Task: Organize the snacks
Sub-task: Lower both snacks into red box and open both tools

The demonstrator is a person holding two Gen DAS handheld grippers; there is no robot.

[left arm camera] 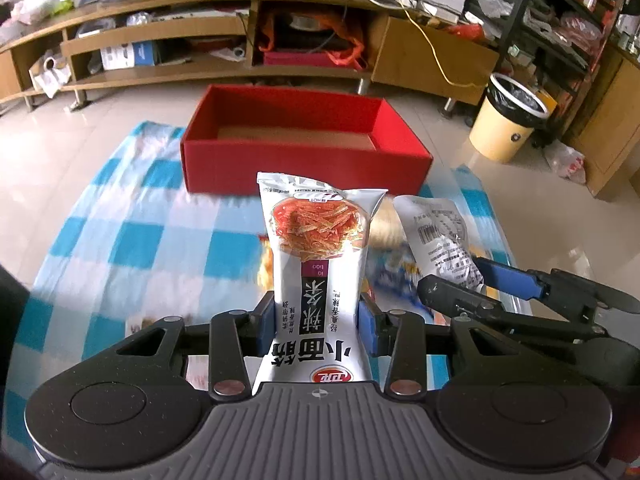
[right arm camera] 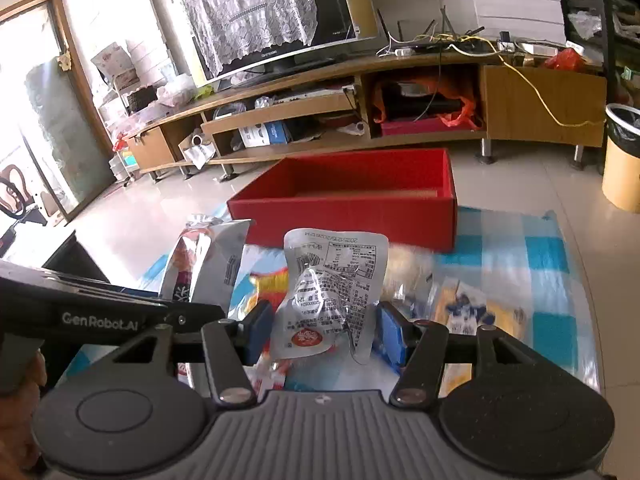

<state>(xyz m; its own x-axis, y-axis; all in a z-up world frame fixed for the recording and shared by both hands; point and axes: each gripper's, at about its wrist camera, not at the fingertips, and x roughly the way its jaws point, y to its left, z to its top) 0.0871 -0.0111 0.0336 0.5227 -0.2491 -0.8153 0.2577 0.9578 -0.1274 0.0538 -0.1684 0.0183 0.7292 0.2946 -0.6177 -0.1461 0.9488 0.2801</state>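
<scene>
My left gripper (left arm camera: 318,320) is shut on a white spicy-strip snack packet (left arm camera: 320,248) and holds it upright above the checked cloth. My right gripper (right arm camera: 322,326) is shut on a clear, crinkled snack packet (right arm camera: 332,292) with printed text. Each gripper shows in the other's view: the right one (left arm camera: 472,280) holds its clear packet (left arm camera: 436,232) to the right of the left one, and the left packet (right arm camera: 208,268) stands at the left of the right wrist view. An open red box (left arm camera: 304,156) (right arm camera: 348,208) stands just beyond both packets; the part of its floor that I see is bare.
More snack packets (right arm camera: 472,304) lie blurred on the blue-and-white checked cloth (left arm camera: 132,236) under the grippers. A long wooden TV stand (left arm camera: 224,28) runs along the back. A yellow waste bin (left arm camera: 508,120) stands on the tiled floor at the right.
</scene>
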